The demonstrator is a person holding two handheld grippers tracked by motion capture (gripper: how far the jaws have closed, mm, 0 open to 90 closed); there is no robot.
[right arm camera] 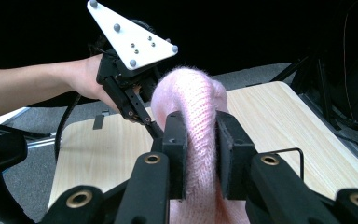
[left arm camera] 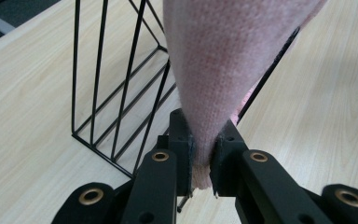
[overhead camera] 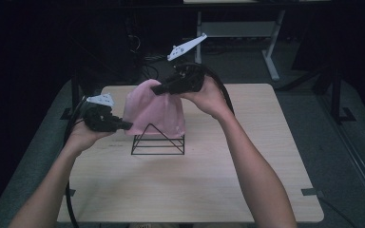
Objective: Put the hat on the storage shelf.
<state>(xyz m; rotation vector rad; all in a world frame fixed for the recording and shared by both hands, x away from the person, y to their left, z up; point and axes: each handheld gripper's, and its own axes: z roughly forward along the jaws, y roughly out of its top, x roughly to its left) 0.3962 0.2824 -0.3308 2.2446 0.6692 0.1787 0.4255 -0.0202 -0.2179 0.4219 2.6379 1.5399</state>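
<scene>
A: Start with the biggest thing. What does the table (overhead camera: 247,190) carry?

B: A black wire rack (overhead camera: 158,141), triangular, standing upright near the middle. A pink knitted cloth (overhead camera: 157,109) hangs over its peak, most of it draped down the far side.

A: Is the cloth inside the rack?

B: No. The rack holds nothing between its wires that can be seen; the cloth sits over the top of it, and much of its weight is carried by the grippers.

A: And the grippers?

B: The right gripper (overhead camera: 164,88) has its fingers (right arm camera: 175,154) closed on a thick fold at the top of the cloth, lifted above the rack. The left gripper (overhead camera: 126,125) has its fingers (left arm camera: 182,149) pinched on a lower corner, just beside the rack's near edge.

A: What could go wrong?

B: Likely a snag. The knit is loose and fuzzy, and it lies against the wires; pulling sideways could catch it on the peak and tip or drag the light rack. The left grip also holds only a narrow edge, so a sharp tug might pull that corner free.
</scene>
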